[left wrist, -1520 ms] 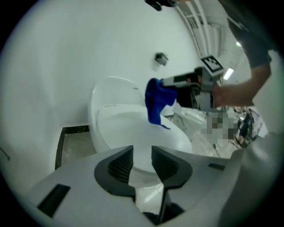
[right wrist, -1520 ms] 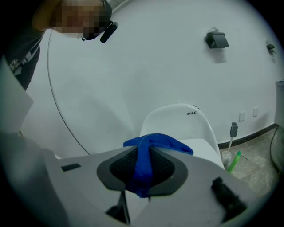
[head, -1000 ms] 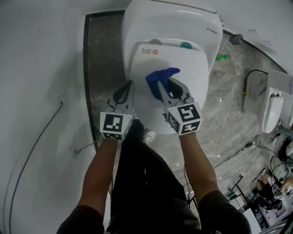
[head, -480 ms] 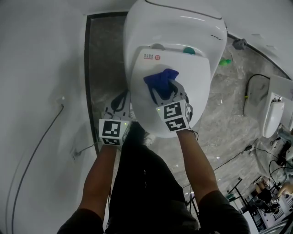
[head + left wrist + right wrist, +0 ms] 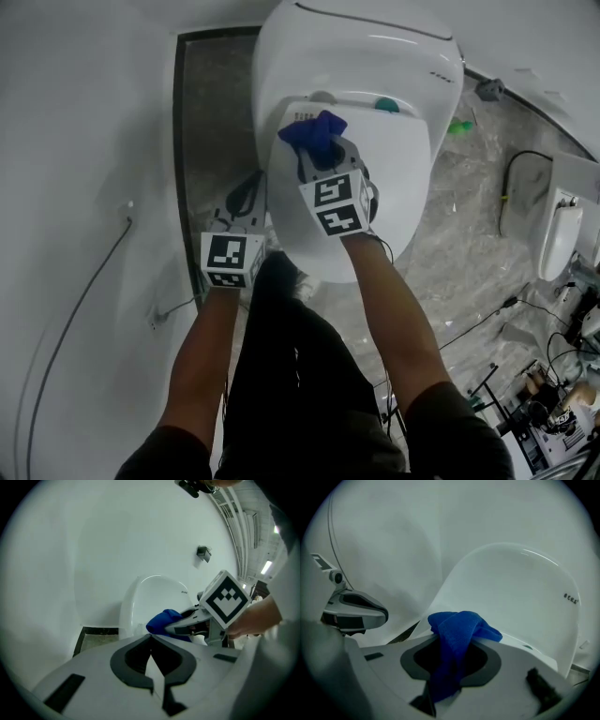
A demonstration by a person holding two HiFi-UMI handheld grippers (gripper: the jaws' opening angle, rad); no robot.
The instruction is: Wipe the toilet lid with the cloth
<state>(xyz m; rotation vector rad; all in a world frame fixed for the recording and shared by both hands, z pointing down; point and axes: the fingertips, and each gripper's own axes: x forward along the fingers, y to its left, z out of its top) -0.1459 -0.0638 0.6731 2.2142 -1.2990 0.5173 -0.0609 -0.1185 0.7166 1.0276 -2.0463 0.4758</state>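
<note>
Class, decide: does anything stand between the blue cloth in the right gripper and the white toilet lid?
Nothing visible does. The blue cloth, clamped in the right gripper, is directly over the white toilet lid; the shut left gripper hangs beside the lid's left edge.

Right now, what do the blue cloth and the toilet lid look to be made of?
Blue cloth: soft fabric, perhaps microfibre, matte; a fine weave and limp folds show. Toilet lid: hard, smooth white plastic by its look, possibly ceramic; glossy, with soft highlights.
</note>
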